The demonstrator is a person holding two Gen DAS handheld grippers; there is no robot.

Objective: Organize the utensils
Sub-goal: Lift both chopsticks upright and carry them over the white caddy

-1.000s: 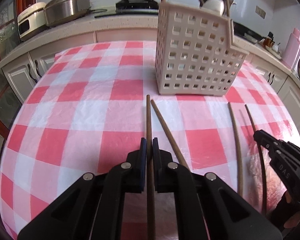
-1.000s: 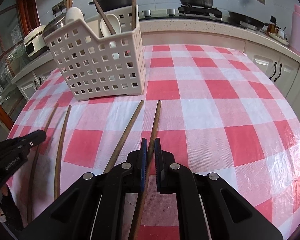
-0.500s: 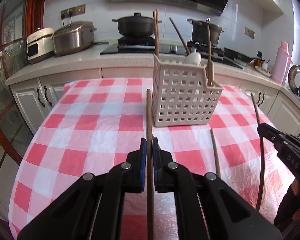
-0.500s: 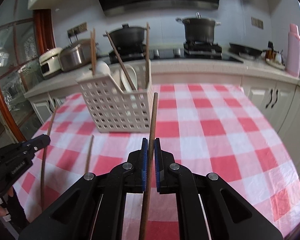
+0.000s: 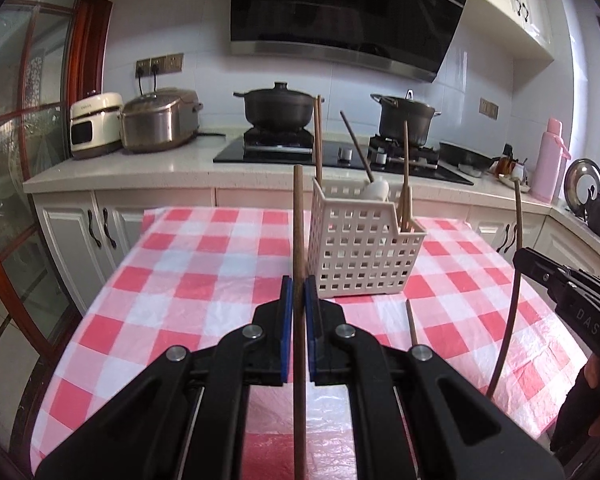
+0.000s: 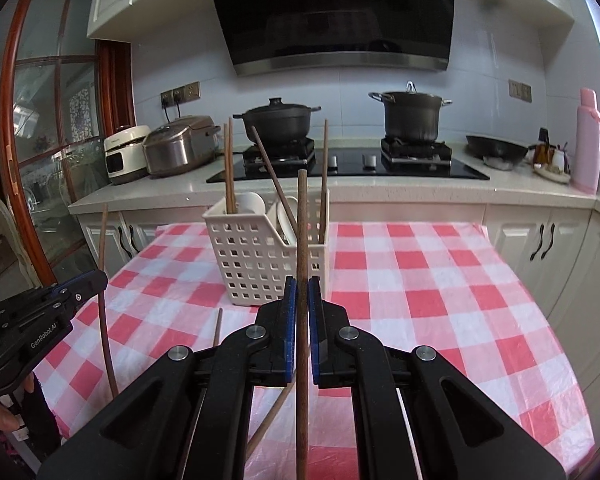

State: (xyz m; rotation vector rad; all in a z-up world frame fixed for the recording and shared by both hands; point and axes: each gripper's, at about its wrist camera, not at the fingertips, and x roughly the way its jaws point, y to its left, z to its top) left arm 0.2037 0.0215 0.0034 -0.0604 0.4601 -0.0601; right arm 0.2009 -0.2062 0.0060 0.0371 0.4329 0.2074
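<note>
My left gripper [image 5: 299, 288] is shut on a brown chopstick [image 5: 298, 240] and holds it upright above the checked table. My right gripper [image 6: 302, 292] is shut on another brown chopstick [image 6: 302, 240], also upright. A white perforated utensil basket [image 5: 360, 256] stands at the far middle of the table and holds several chopsticks and white spoons; it also shows in the right wrist view [image 6: 260, 260]. The right gripper [image 5: 536, 266] with its chopstick [image 5: 514, 280] shows at the right of the left wrist view. Loose chopsticks [image 5: 412, 322] [image 6: 217, 328] lie on the table.
The table carries a red and white checked cloth [image 5: 204, 280] [image 6: 440, 280]. Behind it runs a counter with a stove, two dark pots [image 5: 280, 108] [image 6: 414, 114], rice cookers [image 5: 160, 124] and a pink flask [image 6: 590, 140]. White cabinets lie below.
Both grippers have risen from the table and tilted up, each lifting its chopstick from lying flat to upright. The view has swung from the tabletop to the kitchen wall.
</note>
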